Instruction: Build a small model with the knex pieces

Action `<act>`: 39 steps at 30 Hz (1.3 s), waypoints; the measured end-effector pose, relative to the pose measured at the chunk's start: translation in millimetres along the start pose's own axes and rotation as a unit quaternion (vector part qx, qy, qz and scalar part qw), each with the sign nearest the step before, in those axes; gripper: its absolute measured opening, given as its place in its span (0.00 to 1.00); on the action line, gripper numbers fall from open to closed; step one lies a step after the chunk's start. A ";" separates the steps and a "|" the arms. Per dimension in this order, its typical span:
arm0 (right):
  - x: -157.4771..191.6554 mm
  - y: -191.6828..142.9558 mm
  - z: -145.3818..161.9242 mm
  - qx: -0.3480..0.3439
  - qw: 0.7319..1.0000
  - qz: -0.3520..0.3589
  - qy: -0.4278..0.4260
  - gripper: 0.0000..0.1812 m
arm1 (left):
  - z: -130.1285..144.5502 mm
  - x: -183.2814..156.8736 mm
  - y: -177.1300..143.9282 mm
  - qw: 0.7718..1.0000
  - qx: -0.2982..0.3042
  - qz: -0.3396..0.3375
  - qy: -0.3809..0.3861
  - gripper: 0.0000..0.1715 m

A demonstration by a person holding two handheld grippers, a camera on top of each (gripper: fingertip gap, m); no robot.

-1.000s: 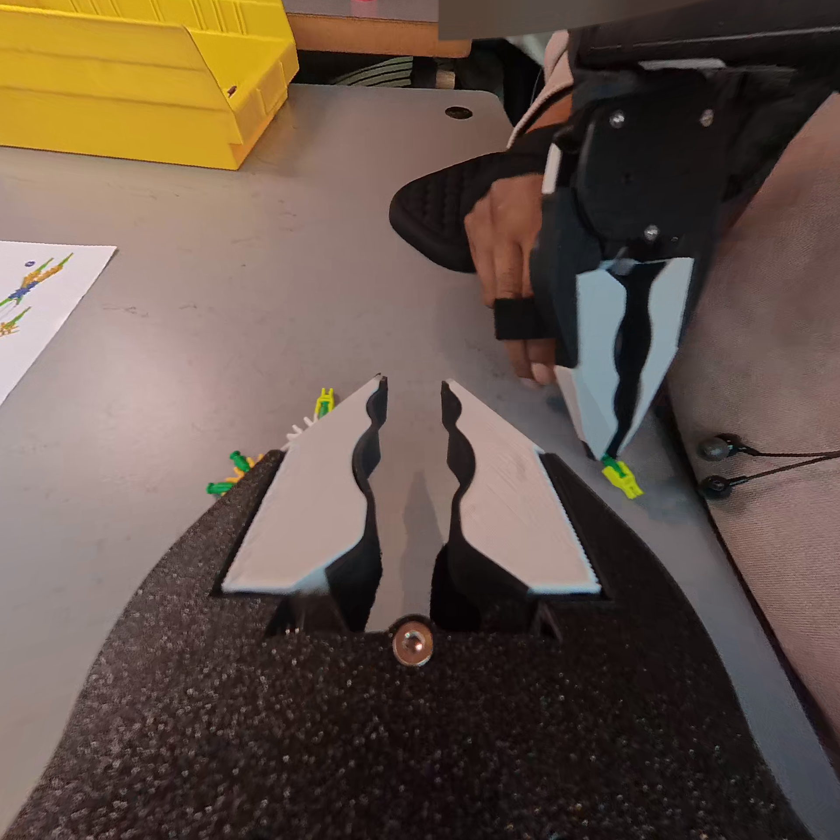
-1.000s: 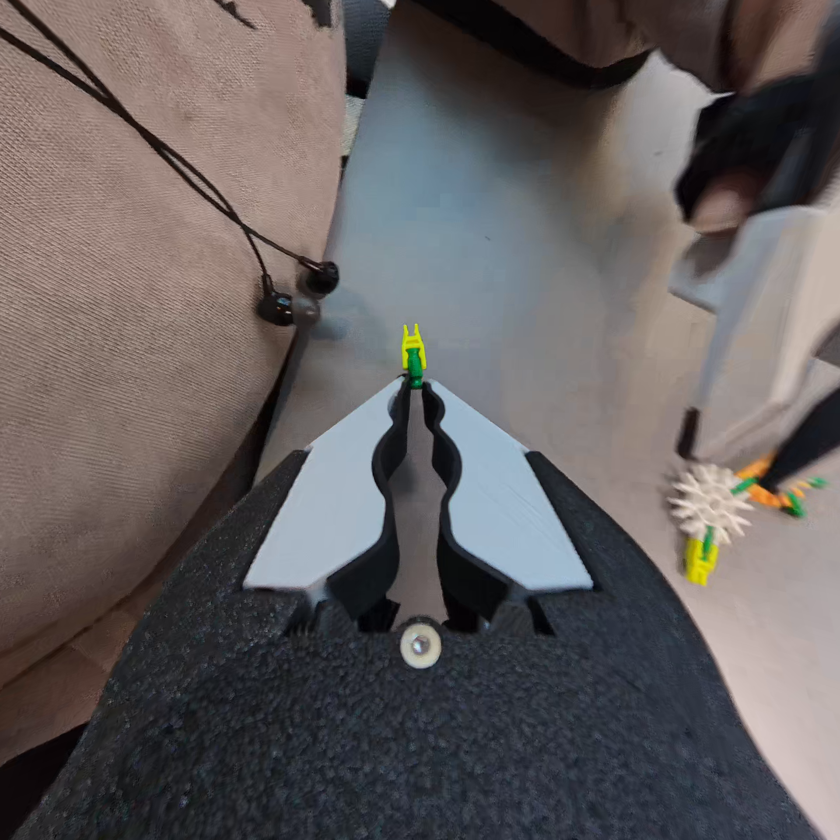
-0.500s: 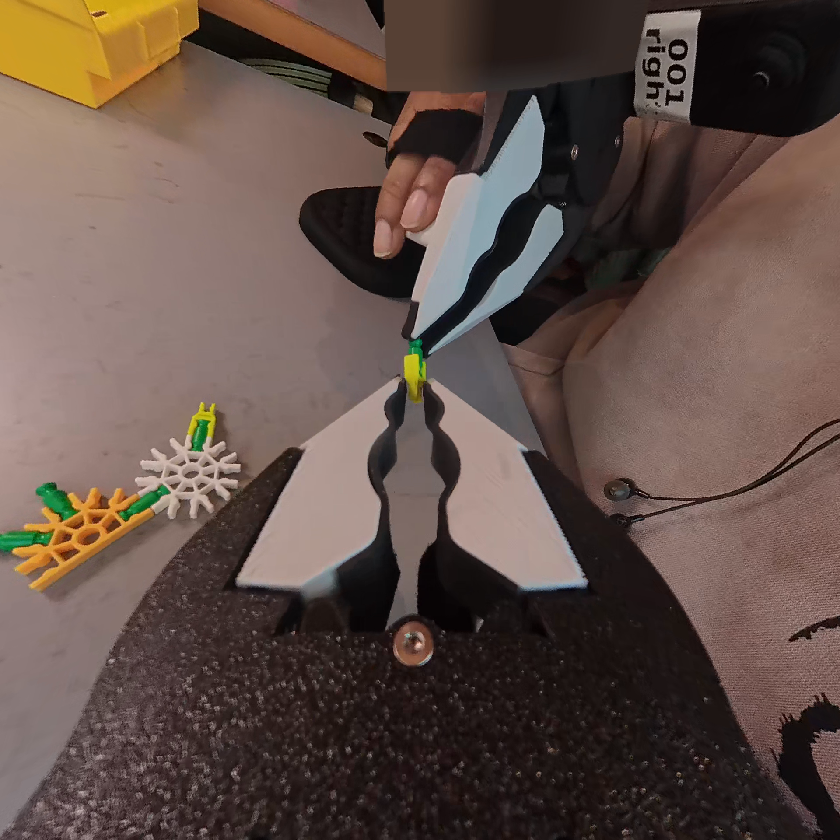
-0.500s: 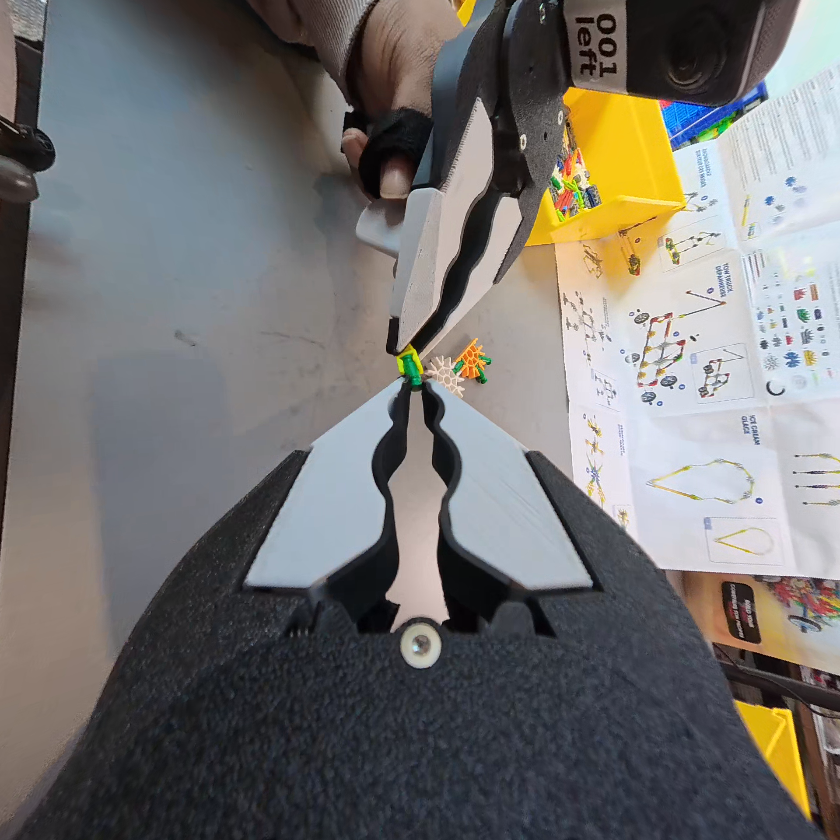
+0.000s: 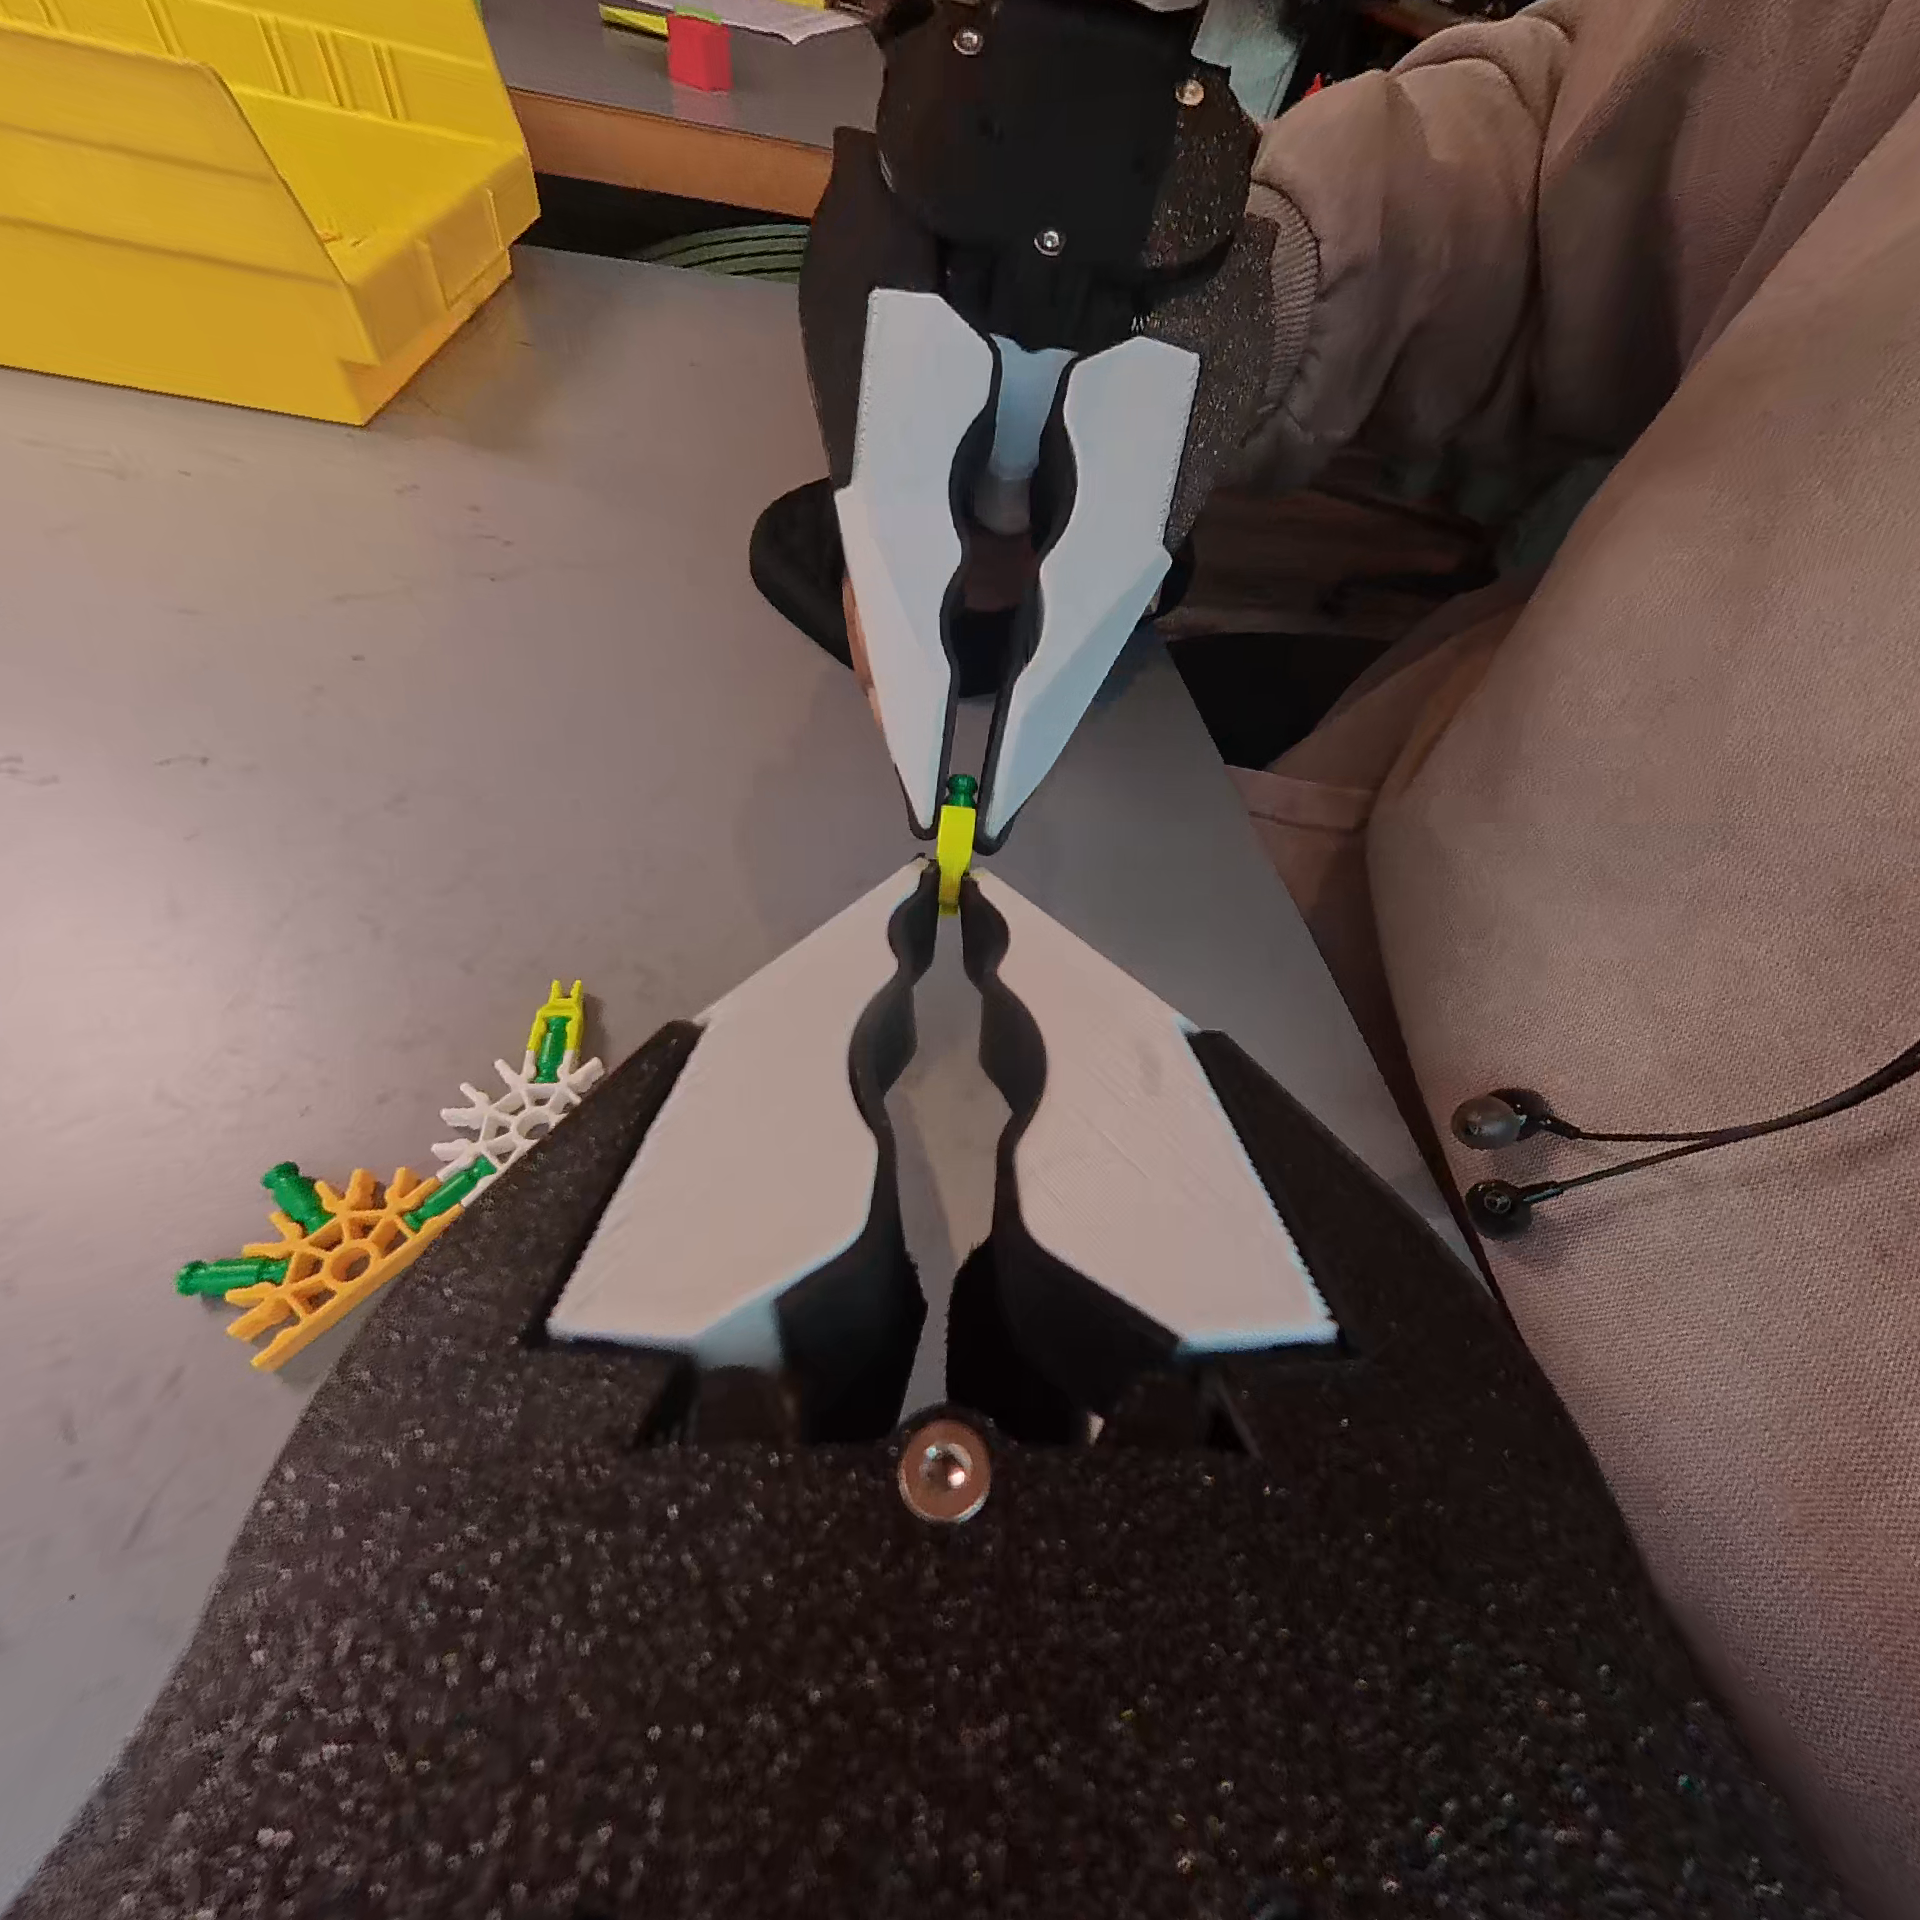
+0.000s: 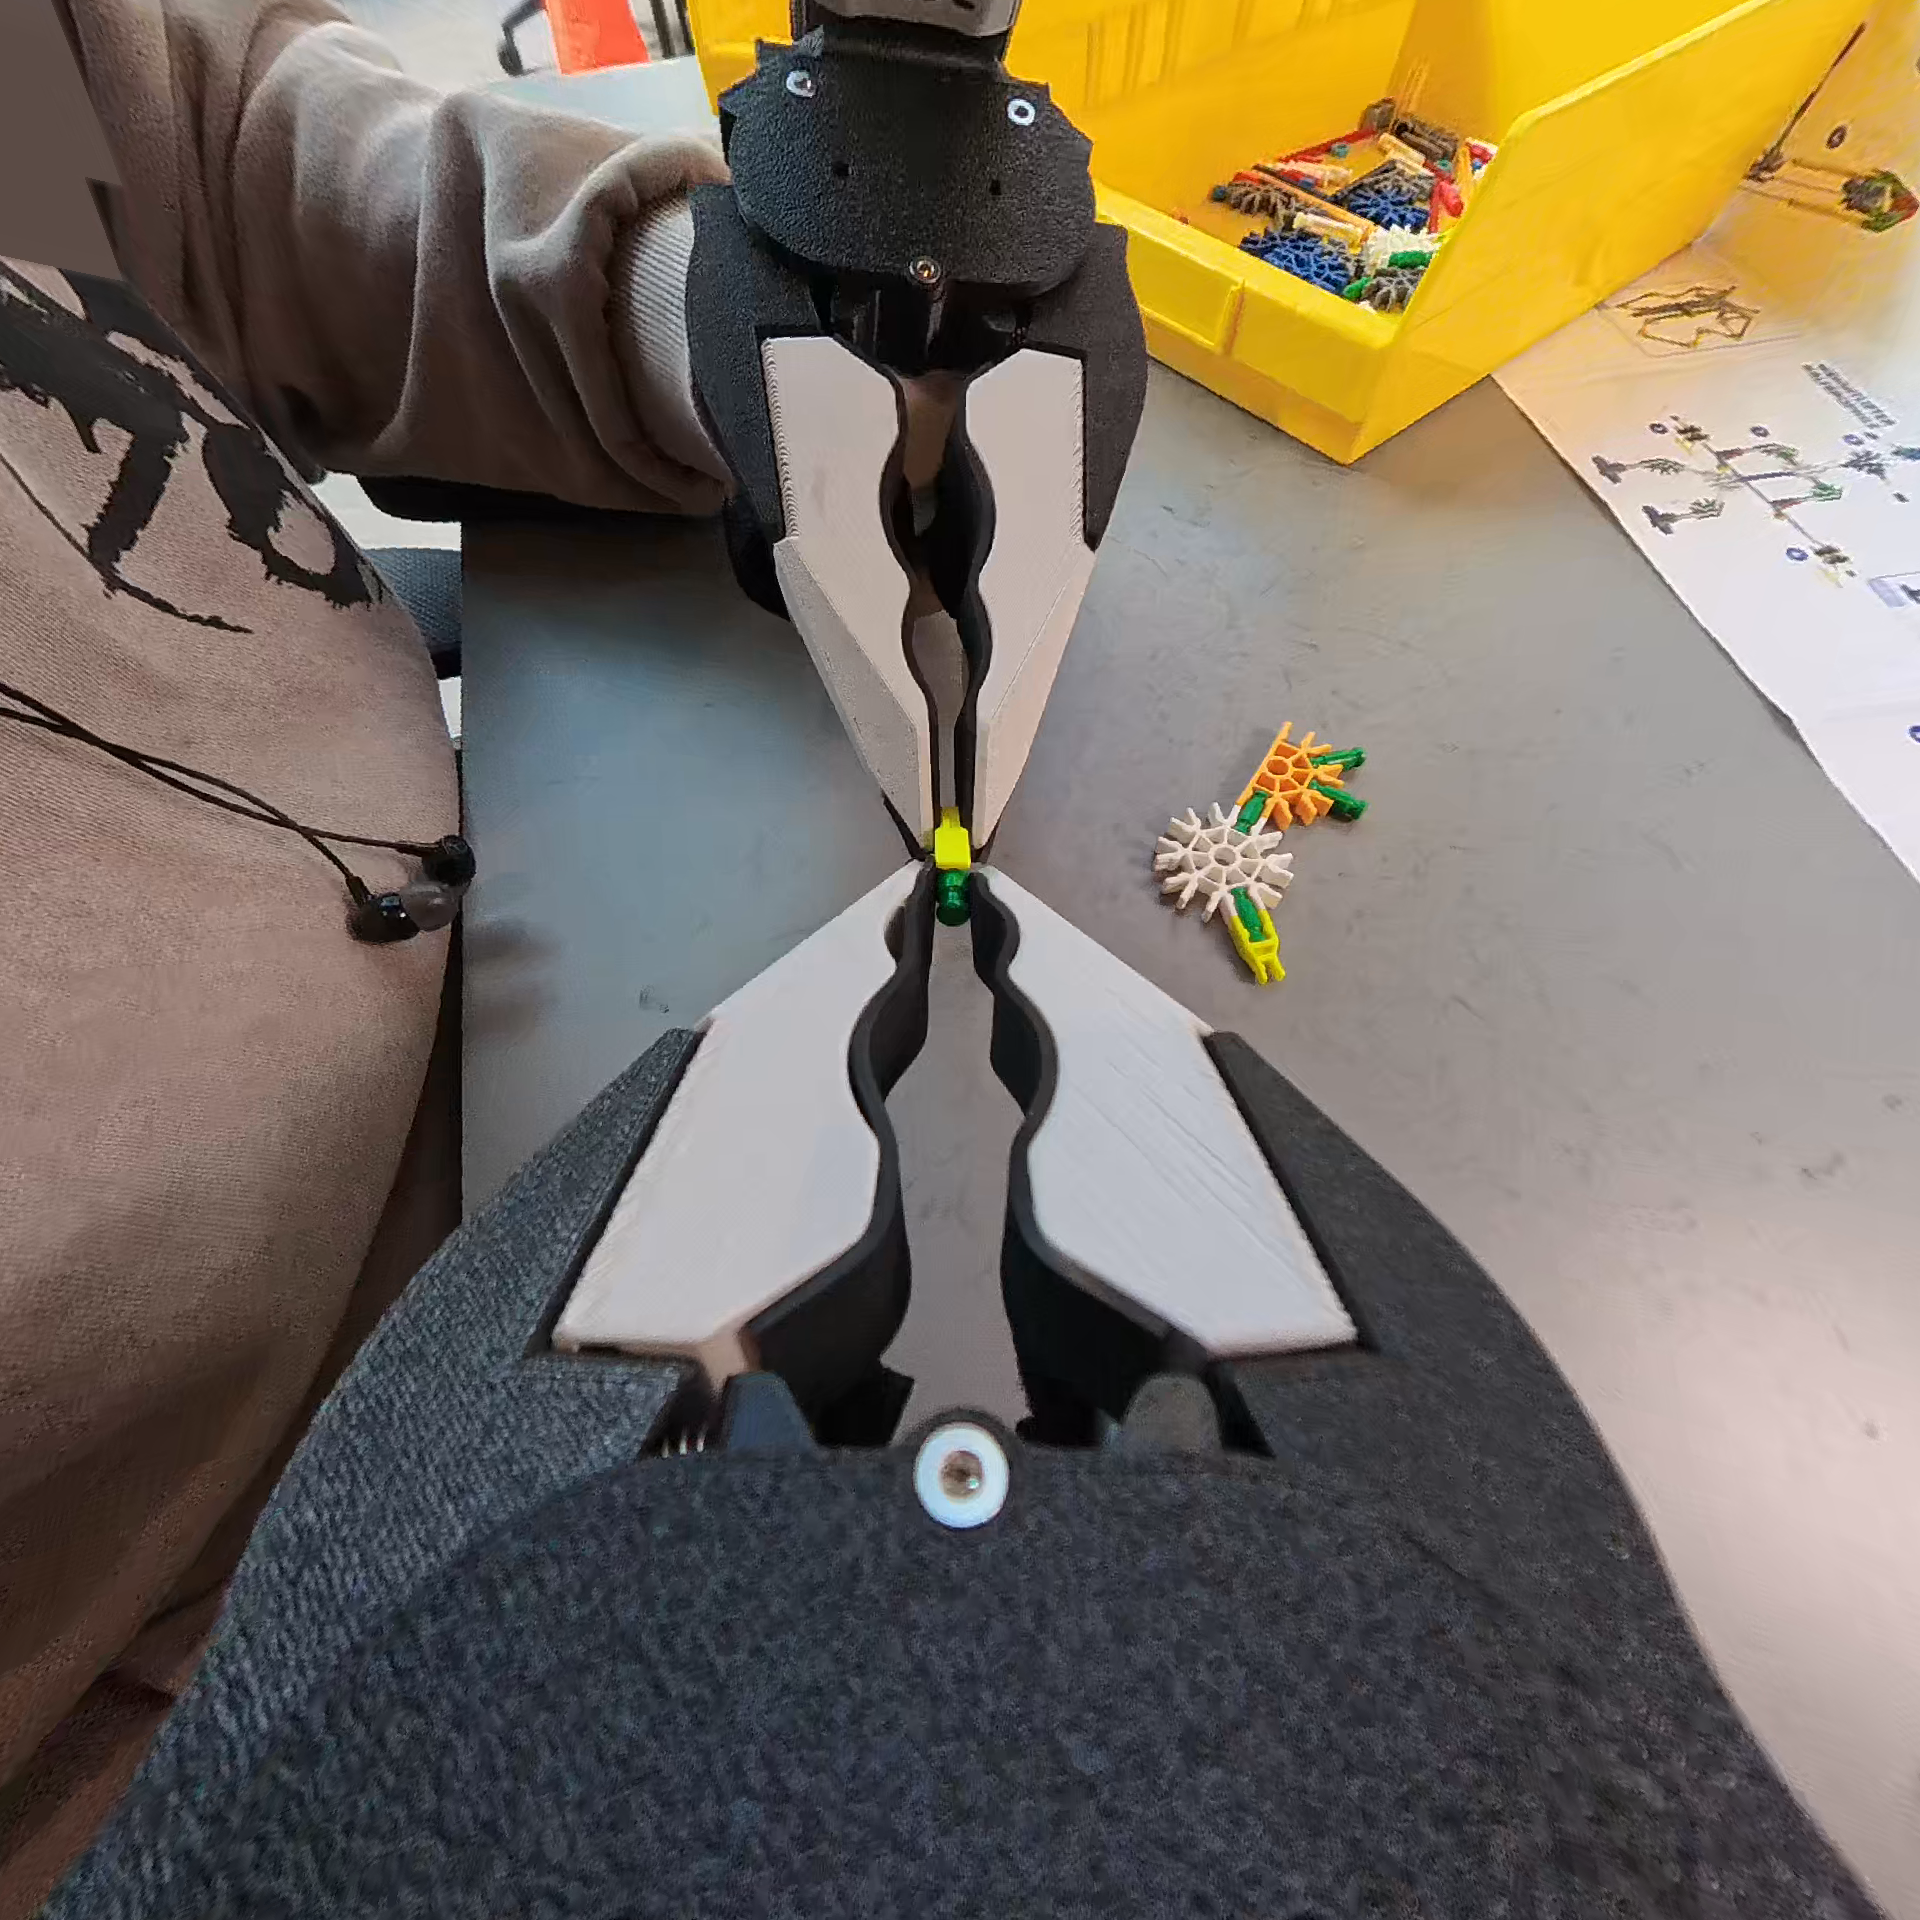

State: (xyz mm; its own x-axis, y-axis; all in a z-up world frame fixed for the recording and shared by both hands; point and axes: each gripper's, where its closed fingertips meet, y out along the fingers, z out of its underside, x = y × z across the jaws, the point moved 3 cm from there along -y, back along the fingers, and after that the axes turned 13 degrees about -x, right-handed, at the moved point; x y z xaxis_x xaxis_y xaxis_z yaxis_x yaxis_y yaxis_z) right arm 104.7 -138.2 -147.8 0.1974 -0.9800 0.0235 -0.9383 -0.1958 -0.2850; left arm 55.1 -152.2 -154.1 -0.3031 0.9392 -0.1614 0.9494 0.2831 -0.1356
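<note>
My left gripper (image 5: 943, 878) pinches the yellow clip (image 5: 953, 844) with its jaws nearly closed; my right gripper (image 6: 948, 881), tip to tip, clamps the green rod (image 6: 949, 896) plugged into it. Both hover above the smooth grey counter (image 6: 1455, 1039), near a spiky white snowflake connector (image 6: 1224, 859) joined to an orange fan connector (image 6: 1291, 779).
</note>
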 end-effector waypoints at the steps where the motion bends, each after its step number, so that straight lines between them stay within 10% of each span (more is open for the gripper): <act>1: -2.5 0.2 -1.0 -0.003 1.000 0.002 0.008 0.03 | -1.0 1.8 -0.5 1.000 -0.002 -0.007 -0.002 0.02; 19: -66.8 16.2 -2.6 0.025 0.961 0.251 -0.117 0.03 | -6.5 69.8 -1.5 0.958 -0.005 -0.286 -0.007 0.01; 29: -43.1 2.9 0.8 0.023 0.995 0.028 0.096 0.03 | -1.8 38.2 2.8 0.989 -0.002 -0.134 -0.064 0.02; 39: -16.4 1.1 45.8 0.206 0.933 -0.118 0.269 0.02 | 42.6 9.8 18.0 0.986 0.140 -0.055 -0.067 0.03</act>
State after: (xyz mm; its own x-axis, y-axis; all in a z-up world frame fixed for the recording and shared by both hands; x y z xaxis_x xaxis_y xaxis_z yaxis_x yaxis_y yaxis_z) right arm 113.4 -120.8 -192.4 0.1096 -0.8086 0.5780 -0.6757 -0.4871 -0.5533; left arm 65.8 -146.1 -199.8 -0.4285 0.8663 -0.2567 0.8566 0.2992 -0.4204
